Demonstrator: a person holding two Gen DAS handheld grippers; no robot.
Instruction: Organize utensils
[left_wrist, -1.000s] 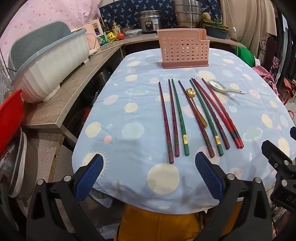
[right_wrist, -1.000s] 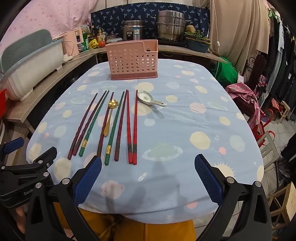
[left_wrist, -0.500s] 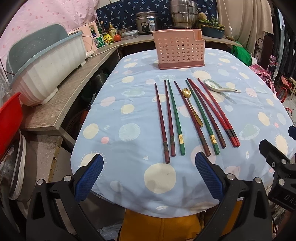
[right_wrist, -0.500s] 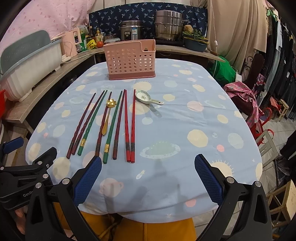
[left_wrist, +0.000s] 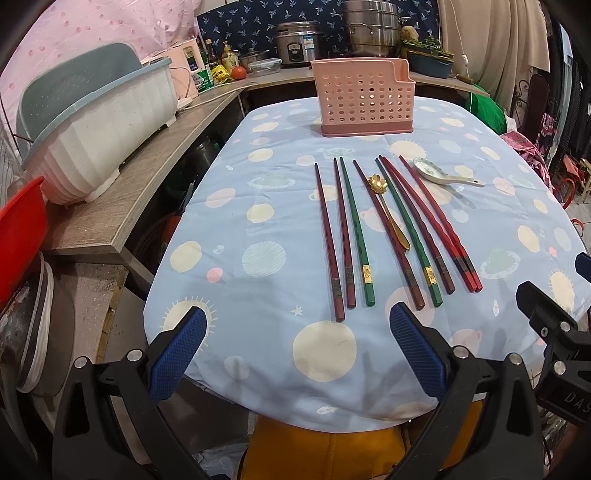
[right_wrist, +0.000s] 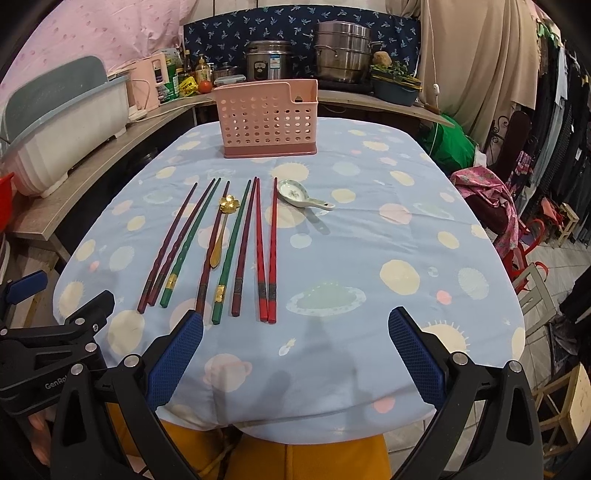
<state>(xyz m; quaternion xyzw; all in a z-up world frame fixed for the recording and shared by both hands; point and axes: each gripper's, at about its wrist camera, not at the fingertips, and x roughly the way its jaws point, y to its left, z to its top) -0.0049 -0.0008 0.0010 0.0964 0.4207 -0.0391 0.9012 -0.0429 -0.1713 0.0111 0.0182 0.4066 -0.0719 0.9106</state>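
Observation:
Several chopsticks (left_wrist: 352, 229) (right_wrist: 236, 243), dark red, green and bright red, lie side by side on the blue spotted tablecloth. A gold flower-headed spoon (left_wrist: 384, 206) (right_wrist: 221, 229) lies among them. To their right rests a white ceramic spoon (left_wrist: 436, 175) (right_wrist: 301, 195). A pink perforated utensil holder (left_wrist: 364, 98) (right_wrist: 267, 118) stands upright at the far end of the table. My left gripper (left_wrist: 295, 354) is open and hangs over the near table edge, short of the chopstick ends. My right gripper (right_wrist: 295, 354) is open too, just right of the chopsticks' near ends.
A wooden counter (left_wrist: 122, 192) runs along the left with a white dish tub (left_wrist: 99, 129) and a red basin (left_wrist: 18, 243). Pots and a rice cooker (right_wrist: 267, 61) stand behind the holder. Pink cloth and chairs (right_wrist: 491, 199) crowd the right. Yellow clothing (right_wrist: 295, 454) shows below the table edge.
Both grippers have drawn back slightly toward the near edge and risen a little; the table and utensils sit lower and farther in view. Nothing on the table has moved.

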